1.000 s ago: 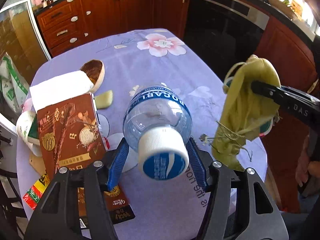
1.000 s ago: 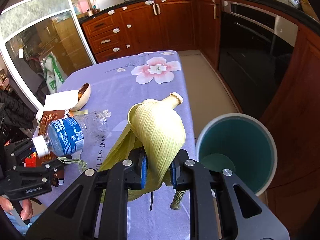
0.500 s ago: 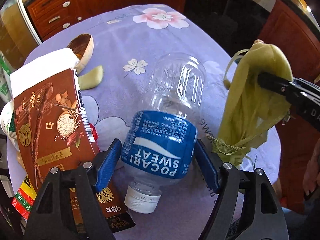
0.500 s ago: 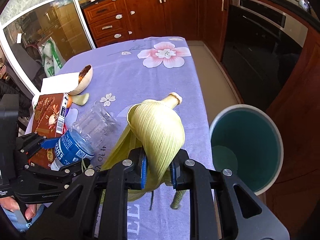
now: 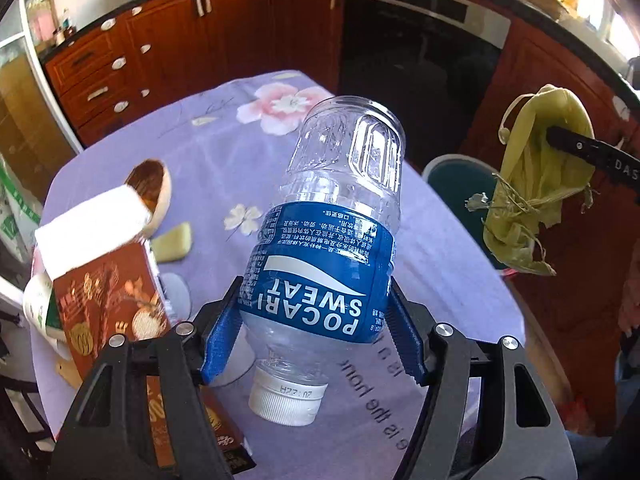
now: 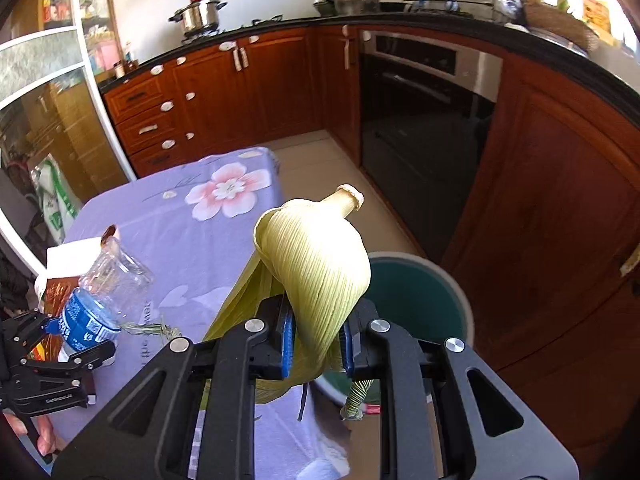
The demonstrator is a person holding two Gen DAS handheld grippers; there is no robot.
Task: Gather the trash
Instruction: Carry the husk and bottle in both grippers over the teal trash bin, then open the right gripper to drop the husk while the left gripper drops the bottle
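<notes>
A: Fingers?
B: Left gripper (image 5: 316, 340) is closing on the bottle (image 5: 332, 240), lifted above the table (image 5: 448, 240); right gripper (image 6: 316, 338) is pinching the husk (image 6: 316, 264) beyond the table's edge, over the bin (image 6: 420, 300).
A: Remaining?
B: Nothing's binned visibly; carton (image 5: 108, 304) and scraps are waiting at the far edge.

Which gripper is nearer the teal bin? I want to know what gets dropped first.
Right. The right gripper holds the corn husk at the teal bin rim; the left gripper, closing on the bottle, is over the table.
</notes>
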